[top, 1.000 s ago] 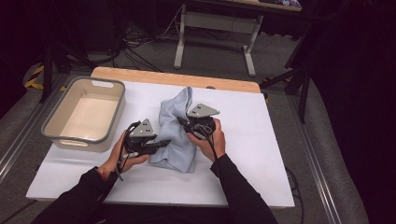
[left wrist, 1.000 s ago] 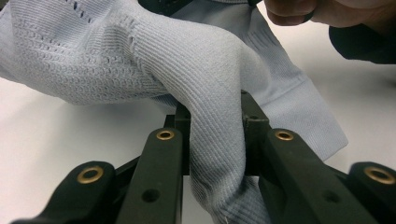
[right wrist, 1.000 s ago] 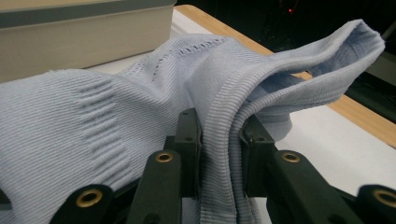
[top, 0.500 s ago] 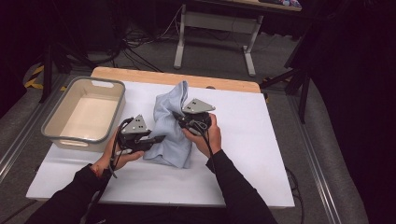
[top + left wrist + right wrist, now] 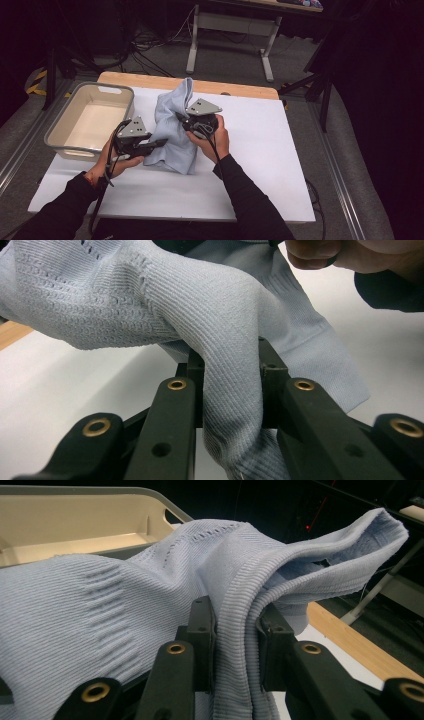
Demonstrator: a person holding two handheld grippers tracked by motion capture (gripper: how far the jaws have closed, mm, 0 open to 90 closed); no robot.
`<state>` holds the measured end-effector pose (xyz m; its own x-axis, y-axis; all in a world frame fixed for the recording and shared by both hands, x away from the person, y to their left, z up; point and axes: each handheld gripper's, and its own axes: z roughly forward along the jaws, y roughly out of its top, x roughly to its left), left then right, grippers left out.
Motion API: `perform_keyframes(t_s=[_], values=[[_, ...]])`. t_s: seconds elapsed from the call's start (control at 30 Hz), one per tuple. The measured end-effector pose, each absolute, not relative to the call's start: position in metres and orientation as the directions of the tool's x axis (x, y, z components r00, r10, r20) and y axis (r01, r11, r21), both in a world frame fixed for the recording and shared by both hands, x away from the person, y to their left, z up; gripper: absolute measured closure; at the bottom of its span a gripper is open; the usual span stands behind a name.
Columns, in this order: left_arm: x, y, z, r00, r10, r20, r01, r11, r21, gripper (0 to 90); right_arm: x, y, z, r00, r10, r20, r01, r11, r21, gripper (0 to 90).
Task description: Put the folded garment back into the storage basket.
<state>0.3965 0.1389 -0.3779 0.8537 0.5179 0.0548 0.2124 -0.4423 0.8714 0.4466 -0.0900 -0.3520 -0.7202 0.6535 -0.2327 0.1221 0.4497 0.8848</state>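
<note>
Pale blue cloth (image 5: 172,132) is pinched by both tools, lifted near the tabletop (image 5: 260,150) middle. Left tool (image 5: 150,145) grips its lower left edge; right tool (image 5: 186,122) its hem. Long axis runs toward far edge; tub (image 5: 70,145) lies left, nearer the left hand.

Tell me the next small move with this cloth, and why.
Probably carry the cloth left, over the tub. Both the left tongs and the right tongs are shut on folds of it, part of it hangs above the table, and the tub beside it stands empty.
</note>
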Motion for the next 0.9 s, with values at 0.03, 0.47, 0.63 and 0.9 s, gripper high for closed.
perform_keyframes(t_s=[0.03, 0.47, 0.63, 0.9], values=[[0.397, 0.139, -0.378, 0.854, 0.518, 0.055, 0.212, -0.442, 0.871, 75.2, 0.447, -0.088, -0.351, -0.721, 0.652, -0.234, 0.12, 0.451, 0.885, 72.6], [0.397, 0.162, -0.369, 0.842, 0.537, 0.062, 0.215, -0.438, 0.873, 75.3, 0.454, -0.065, -0.342, -0.737, 0.624, -0.259, 0.081, 0.462, 0.883, 72.7], [0.397, 0.173, -0.362, 0.832, 0.55, 0.071, 0.217, -0.441, 0.871, 75.3, 0.454, -0.057, -0.338, -0.739, 0.619, -0.266, 0.068, 0.461, 0.885, 72.7], [0.395, 0.188, -0.355, 0.821, 0.565, 0.079, 0.223, -0.445, 0.868, 75.3, 0.457, -0.039, -0.332, -0.749, 0.609, -0.262, 0.054, 0.45, 0.891, 72.8]])
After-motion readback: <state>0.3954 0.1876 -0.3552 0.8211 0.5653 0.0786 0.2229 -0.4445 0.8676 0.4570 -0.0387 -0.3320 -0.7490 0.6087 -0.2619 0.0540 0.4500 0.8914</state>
